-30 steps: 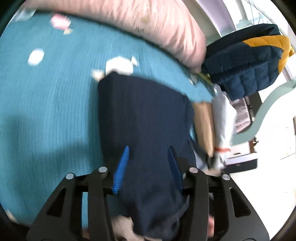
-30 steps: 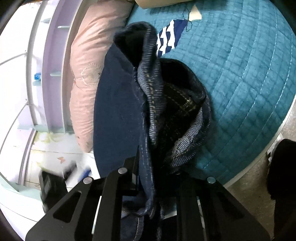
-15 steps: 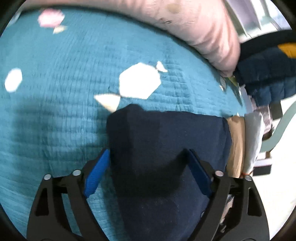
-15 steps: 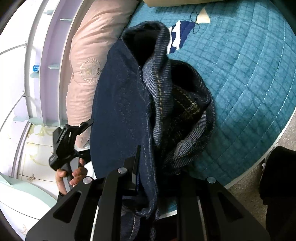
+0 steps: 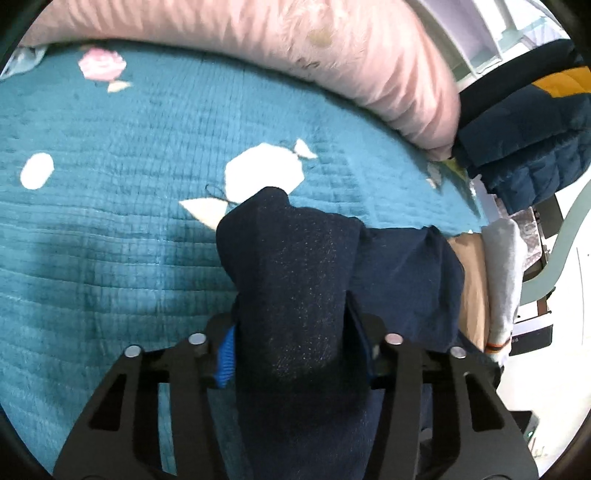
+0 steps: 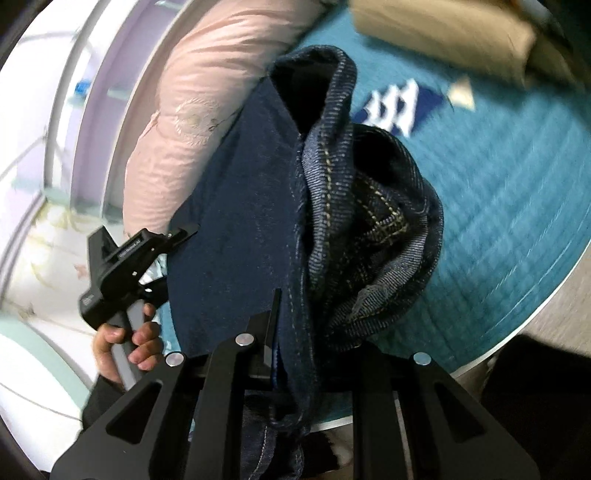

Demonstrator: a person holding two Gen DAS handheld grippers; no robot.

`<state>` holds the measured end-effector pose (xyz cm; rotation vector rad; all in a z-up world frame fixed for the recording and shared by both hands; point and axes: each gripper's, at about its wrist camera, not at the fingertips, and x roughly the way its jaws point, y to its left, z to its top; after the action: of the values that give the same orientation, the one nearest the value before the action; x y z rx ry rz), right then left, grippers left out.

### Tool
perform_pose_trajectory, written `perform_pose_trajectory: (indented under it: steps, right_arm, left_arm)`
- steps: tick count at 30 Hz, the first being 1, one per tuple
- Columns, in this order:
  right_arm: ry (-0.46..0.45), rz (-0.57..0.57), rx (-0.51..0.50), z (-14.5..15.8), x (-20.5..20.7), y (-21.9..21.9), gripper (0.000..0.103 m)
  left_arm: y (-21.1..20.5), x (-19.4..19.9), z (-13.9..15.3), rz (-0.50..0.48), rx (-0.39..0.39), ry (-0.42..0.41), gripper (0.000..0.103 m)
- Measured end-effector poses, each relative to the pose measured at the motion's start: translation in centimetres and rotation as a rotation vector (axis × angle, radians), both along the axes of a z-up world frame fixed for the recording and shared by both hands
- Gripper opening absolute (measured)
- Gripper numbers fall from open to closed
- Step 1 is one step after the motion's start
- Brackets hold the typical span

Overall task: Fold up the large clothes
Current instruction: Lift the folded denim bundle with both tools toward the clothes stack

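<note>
Dark blue jeans [image 5: 303, 295] hang bunched between both grippers above a teal quilted bed [image 5: 110, 221]. My left gripper [image 5: 295, 354] is shut on a thick fold of the denim, which covers its blue pads. In the right wrist view the jeans [image 6: 240, 221] show their waistband and stitched seams; my right gripper [image 6: 314, 332] is shut on that end. The left gripper and the hand holding it also show in the right wrist view [image 6: 125, 266], clamped on the denim's left edge.
A long pink pillow [image 5: 295, 55] lies along the far side of the bed. A navy and yellow puffer jacket [image 5: 524, 129] hangs at the right. Folded tan [image 5: 472, 288] and grey [image 5: 502, 273] clothes sit at the bed's right edge. A tan folded item [image 6: 443, 33] lies on the bed.
The left gripper closed on the denim and bunched it into a narrower fold. The right gripper swung toward the bed, bringing the left gripper and hand into its view.
</note>
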<state>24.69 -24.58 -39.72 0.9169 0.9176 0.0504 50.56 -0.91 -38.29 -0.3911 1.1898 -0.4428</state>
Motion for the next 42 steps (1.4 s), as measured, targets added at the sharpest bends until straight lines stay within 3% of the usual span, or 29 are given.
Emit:
perform_pose_trajectory:
  steps: [5, 10, 14, 20, 26, 30, 35, 36, 39, 42]
  right_arm:
    - [-0.063, 0.006, -0.054, 3.9, -0.6, -1.5, 0.013]
    - [-0.151, -0.024, -0.133, 9.5, -1.5, -5.3, 0.013]
    - [-0.236, -0.100, -0.193, 14.3, -2.5, -11.0, 0.013]
    - [-0.274, -0.208, -0.280, 17.4, -3.5, -19.1, 0.013]
    - [-0.232, -0.304, -0.308, 16.5, -4.2, -27.8, 0.013]
    - [-0.171, -0.327, -0.270, 13.2, -4.0, -31.4, 0.013]
    - [-0.101, -0.311, -0.200, 8.2, -2.5, -34.2, 0.017]
    - [-0.097, -0.311, -0.195, 7.9, -2.5, -34.5, 0.019]
    - [-0.090, -0.300, -0.169, 8.3, -2.9, -34.7, 0.024]
    - [-0.062, -0.309, -0.183, 9.4, -3.6, -34.4, 0.025]
  left_arm:
    - [-1.9, -1.2, 5.0, -0.034, -0.039, -0.081, 0.044]
    - [-7.1, -0.5, 10.3, -0.099, -0.113, -0.154, 0.044]
    - [-14.3, 1.0, 14.1, -0.188, -0.198, -0.201, 0.044]
    - [-26.8, 2.8, 17.0, -0.331, -0.235, -0.257, 0.044]
    - [-37.1, 4.6, 16.0, -0.417, -0.237, -0.248, 0.044]
    - [-41.0, 5.7, 12.0, -0.429, -0.203, -0.194, 0.045]
    - [-41.6, 6.5, 9.1, -0.392, -0.139, -0.207, 0.056]
    - [-41.5, 6.8, 8.8, -0.382, -0.136, -0.199, 0.065]
    - [-40.6, 7.0, 9.4, -0.379, -0.169, -0.194, 0.074]
    - [-38.3, 6.7, 12.2, -0.343, -0.184, -0.289, 0.076]
